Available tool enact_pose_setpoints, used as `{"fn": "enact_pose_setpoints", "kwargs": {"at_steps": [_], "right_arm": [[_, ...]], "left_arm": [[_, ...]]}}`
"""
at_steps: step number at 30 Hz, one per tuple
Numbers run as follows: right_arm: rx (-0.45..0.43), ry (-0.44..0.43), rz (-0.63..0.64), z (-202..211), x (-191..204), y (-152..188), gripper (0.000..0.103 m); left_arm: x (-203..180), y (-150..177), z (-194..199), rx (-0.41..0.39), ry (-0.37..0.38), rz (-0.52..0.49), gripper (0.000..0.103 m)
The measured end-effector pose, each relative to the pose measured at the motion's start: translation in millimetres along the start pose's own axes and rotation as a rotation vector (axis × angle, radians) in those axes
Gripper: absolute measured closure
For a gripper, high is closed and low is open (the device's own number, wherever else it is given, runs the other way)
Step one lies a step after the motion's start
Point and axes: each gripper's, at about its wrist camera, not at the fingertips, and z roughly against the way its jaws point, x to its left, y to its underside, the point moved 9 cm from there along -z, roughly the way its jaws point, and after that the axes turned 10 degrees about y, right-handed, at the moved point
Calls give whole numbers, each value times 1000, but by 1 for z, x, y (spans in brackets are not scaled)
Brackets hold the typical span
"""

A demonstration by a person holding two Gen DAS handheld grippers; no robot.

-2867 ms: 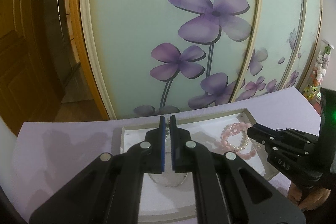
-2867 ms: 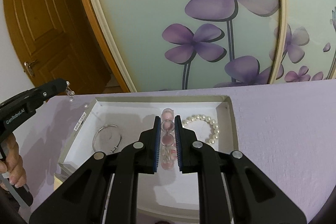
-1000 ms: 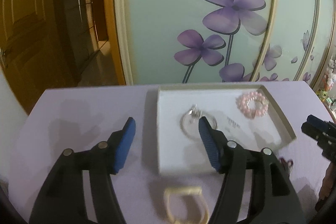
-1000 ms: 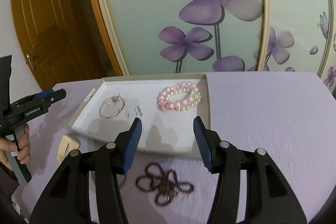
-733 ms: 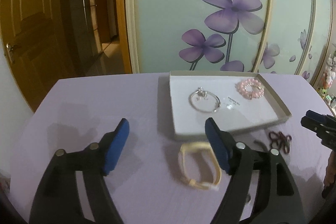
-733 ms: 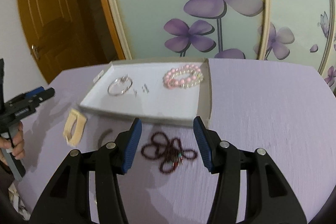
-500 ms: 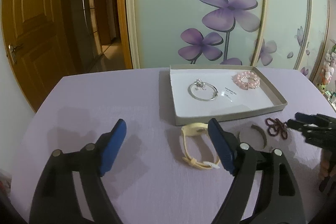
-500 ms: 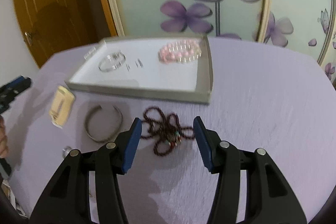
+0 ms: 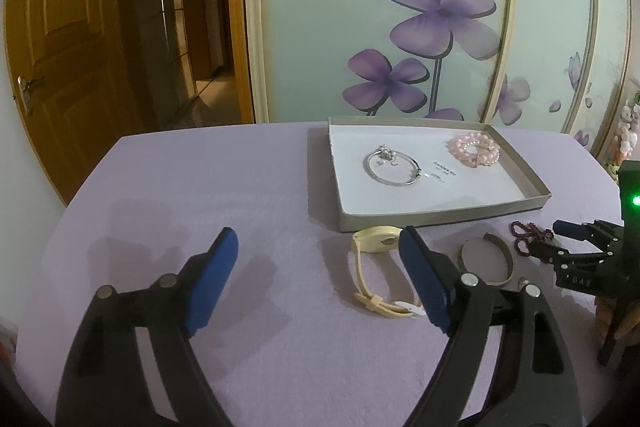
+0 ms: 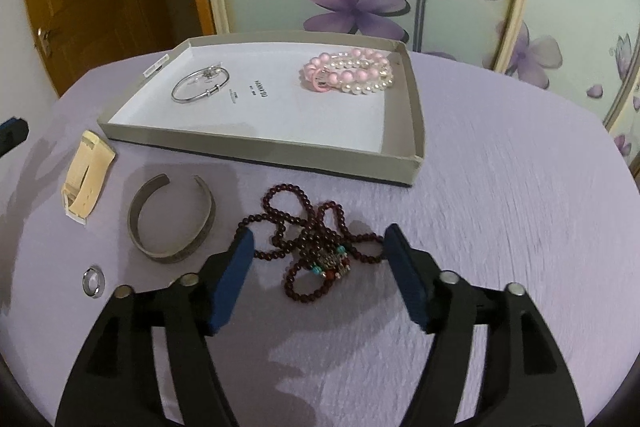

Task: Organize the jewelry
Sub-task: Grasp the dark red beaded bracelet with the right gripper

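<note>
Dark-red bead necklace (image 10: 316, 239) between the open right tongs (image 10: 320, 267)

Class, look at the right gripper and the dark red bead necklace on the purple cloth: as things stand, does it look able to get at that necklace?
Probably yes. The right gripper is open, its fingers either side of the dark red bead necklace, which lies loose on the cloth with nothing over it.
</note>
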Motion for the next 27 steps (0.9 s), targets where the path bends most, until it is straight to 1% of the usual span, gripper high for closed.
{"fn": "enact_pose_setpoints", "kwargs": {"at_steps": [4, 5, 6, 7, 8, 9, 10, 11, 12, 14, 18, 20, 24, 27], "right_arm": [[5, 0, 47, -4, 9, -2, 28], [10, -3, 52, -6, 10, -2, 29], [20, -4, 59, -8, 12, -1, 33], [13, -5, 61, -7, 12, -1, 40], [4, 4, 68, -5, 11, -1, 56], [-1, 11, 74, -5, 11, -1, 70], [-1, 4, 76, -4, 11, 0, 75], [-2, 3, 76, -3, 9, 1, 85], [-1, 9, 74, -3, 7, 2, 91], [0, 5, 69, -1, 5, 6, 94], [8, 1, 54, 3, 1, 12, 95], [13, -21, 28, 7, -1, 13, 95], [-22, -62, -27, 24, -7, 4, 96], [-64, -91, -60, 40, -11, -9, 96]], "left_arm": [[4, 0, -3, 6, 0, 13, 20], [4, 0, -3, 9, -1, 16, 20], [5, 1, -4, 10, -1, 17, 20], [5, 1, -4, 12, -2, 19, 20], [6, 2, -5, 14, -2, 21, 20], [6, 2, -5, 16, -2, 22, 20], [7, 3, -6, 18, -2, 23, 20], [8, 3, -7, 21, -2, 24, 20], [8, 4, -8, 24, -1, 26, 20], [9, 6, -9, 29, 1, 29, 20], [8, 12, -14, 48, 9, 33, 19], [6, 15, -16, 57, 13, 30, 17], [-2, 20, -22, 76, 25, 14, 16], [-11, 25, -29, 96, 32, -4, 13]]}}
